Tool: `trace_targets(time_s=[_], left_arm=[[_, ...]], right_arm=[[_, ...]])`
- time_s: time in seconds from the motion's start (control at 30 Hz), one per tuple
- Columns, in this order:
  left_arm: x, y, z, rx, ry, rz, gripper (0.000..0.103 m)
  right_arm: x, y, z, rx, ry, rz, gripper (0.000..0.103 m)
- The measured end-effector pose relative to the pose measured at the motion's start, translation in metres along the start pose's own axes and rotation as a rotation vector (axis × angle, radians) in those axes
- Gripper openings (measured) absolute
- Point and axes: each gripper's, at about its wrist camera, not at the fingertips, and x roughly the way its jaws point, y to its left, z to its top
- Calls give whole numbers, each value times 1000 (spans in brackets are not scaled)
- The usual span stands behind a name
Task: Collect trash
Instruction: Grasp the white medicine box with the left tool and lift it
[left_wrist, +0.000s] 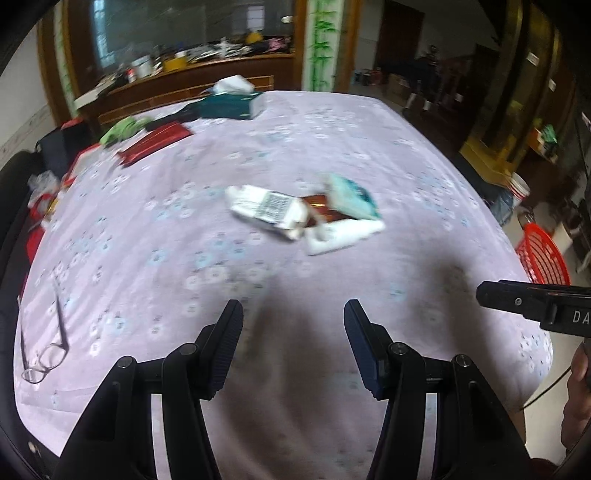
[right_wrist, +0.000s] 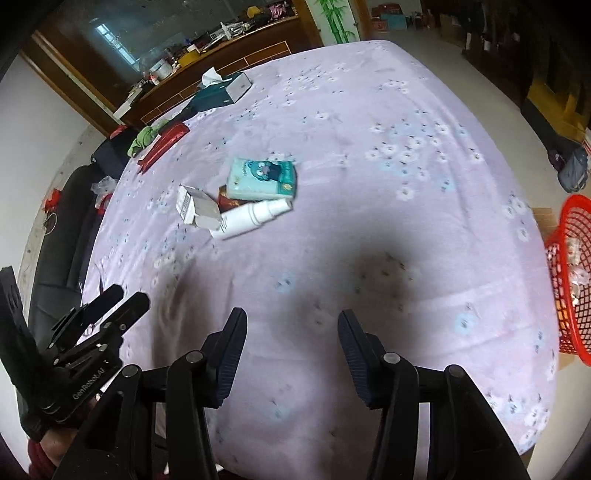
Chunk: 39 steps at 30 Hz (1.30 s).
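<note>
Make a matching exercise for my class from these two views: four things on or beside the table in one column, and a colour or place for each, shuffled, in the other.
Things
1. spray bottle
2. basket
3. glasses
4. tissue box

Descriptions
A. red mesh, off the table's right edge
B. dark teal, at the far end of the table
C. white, lying on its side in the central pile
D. thin-framed, near the table's left edge

Pairs: 1-C, 2-A, 3-D, 4-B
</note>
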Motion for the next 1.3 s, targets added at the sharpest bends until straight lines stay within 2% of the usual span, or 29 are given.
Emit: trace_targets(time_s=[0.13, 0.3, 0.4, 0.5, 0.63, 0.77, 0.9, 1.0, 1.1, 1.2, 1.3], left_arm=[[9, 31, 23, -69, 28, -24, 55], [44, 62, 59, -271, 125, -123, 55], [73, 68, 75, -414, 198, -223, 56], [100, 69, 84, -515, 258, -268, 56], [129, 69, 93, -599, 303, -267, 56], [148, 65, 97, -585, 325, -245, 56], [149, 62, 97, -550, 302, -231, 41], [141, 63, 94, -504, 272, -218, 36], [127, 70, 88, -458, 242, -196, 36], [108, 74, 77, -390, 204, -160, 36], [88, 77, 61, -319, 174, -125, 36]], right_arm=[[2, 18, 8, -10, -21, -7, 55], [-5, 24, 1, -31, -42, -41, 55], [-15, 14, -6, -22, -65, -81, 55], [-24, 0, -11, 8, -85, -108, 55], [-37, -22, -19, 54, -102, -143, 55], [-44, -39, -24, 94, -111, -163, 55], [-46, -46, -24, 112, -111, -165, 55], [-41, -43, -18, 111, -100, -141, 55], [-32, -33, -10, 87, -91, -124, 55], [-19, -22, 3, 76, -68, -67, 55], [0, -2, 24, 40, -56, -53, 55]])
